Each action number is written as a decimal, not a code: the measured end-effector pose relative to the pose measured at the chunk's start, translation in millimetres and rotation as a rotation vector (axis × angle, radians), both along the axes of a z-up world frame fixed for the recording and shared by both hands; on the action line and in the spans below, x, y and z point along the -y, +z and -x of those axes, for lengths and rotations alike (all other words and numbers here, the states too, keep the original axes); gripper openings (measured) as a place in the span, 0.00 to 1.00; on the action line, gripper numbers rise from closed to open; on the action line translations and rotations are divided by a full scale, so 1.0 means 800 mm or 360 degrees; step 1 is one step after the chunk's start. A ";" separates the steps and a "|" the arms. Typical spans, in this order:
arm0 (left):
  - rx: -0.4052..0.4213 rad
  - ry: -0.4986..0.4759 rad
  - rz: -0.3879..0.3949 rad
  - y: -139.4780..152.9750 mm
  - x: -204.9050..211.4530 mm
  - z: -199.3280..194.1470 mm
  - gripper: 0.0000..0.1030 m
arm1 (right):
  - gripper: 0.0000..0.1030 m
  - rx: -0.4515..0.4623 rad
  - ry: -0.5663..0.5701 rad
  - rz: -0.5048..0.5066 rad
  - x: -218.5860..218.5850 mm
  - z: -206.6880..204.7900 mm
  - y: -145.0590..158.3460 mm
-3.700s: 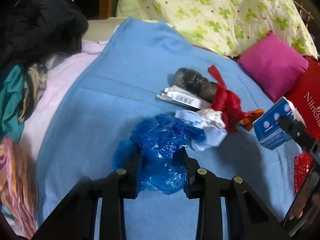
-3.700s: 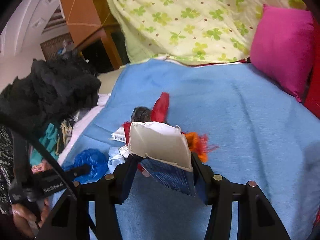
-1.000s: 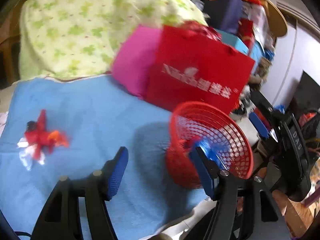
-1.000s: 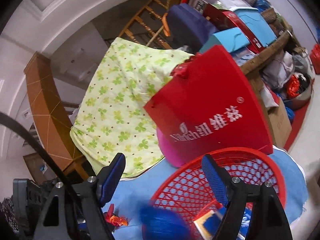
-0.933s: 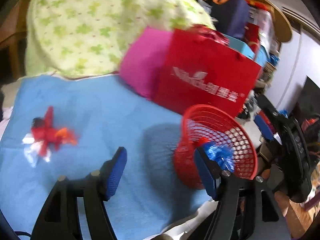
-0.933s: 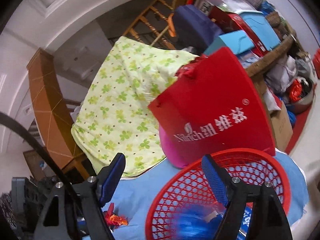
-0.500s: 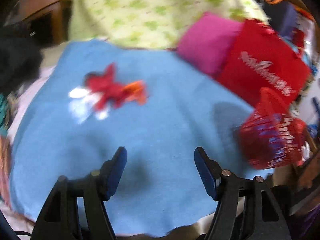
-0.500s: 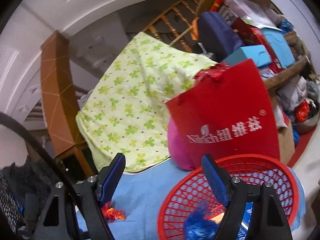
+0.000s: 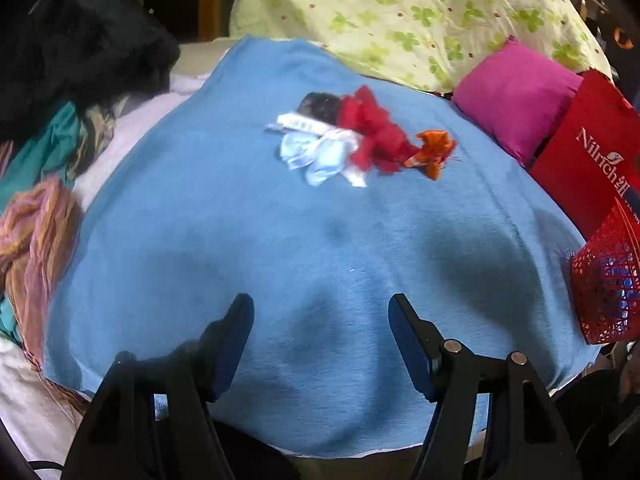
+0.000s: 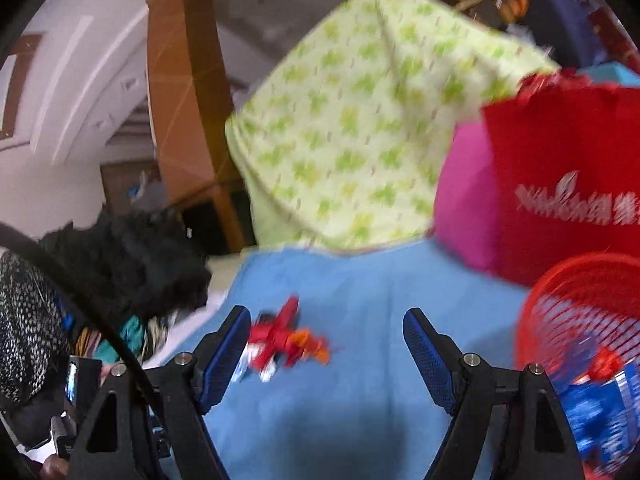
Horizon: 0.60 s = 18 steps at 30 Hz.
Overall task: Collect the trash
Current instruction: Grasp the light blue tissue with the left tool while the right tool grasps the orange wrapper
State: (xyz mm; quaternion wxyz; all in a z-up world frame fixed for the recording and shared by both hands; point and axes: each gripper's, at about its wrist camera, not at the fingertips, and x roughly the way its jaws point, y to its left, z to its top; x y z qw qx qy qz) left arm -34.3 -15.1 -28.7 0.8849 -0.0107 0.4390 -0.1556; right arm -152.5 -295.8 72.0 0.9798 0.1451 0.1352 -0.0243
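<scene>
Both the left gripper (image 9: pixel 320 312) and right gripper (image 10: pixel 324 324) are released, empty. The crumpled red-white wrapper heap (image 9: pixel 352 140), frame centre-top, lies tangled; 1 pinch risks dragging neighbours off the blue blanket (image 9: pixel 240 220).

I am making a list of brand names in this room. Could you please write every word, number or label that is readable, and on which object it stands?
"Nilrich": white letters on the red paper bag, left wrist view; characters after it are cut off.
Same bag's print, right wrist view: too blurred.
White strip among the trash: marks too small.

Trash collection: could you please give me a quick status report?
Both tongs open, empty. Crumpled red, white, orange wrappers on blue blanket. Red mesh basket holds trash. Path clear.
</scene>
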 end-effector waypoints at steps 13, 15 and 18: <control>-0.0041 0.0092 0.0132 -0.010 -0.037 -0.041 0.68 | 0.78 -0.0576 0.0157 -0.0191 -0.008 -0.176 -0.080; -0.0030 0.0103 0.0147 -0.004 -0.037 -0.053 0.68 | 0.74 -0.0585 0.0173 -0.0216 -0.006 -0.198 -0.085; 0.0003 0.0115 0.0157 0.005 -0.034 -0.074 0.68 | 0.72 -0.0619 0.0185 -0.0207 -0.009 -0.232 -0.097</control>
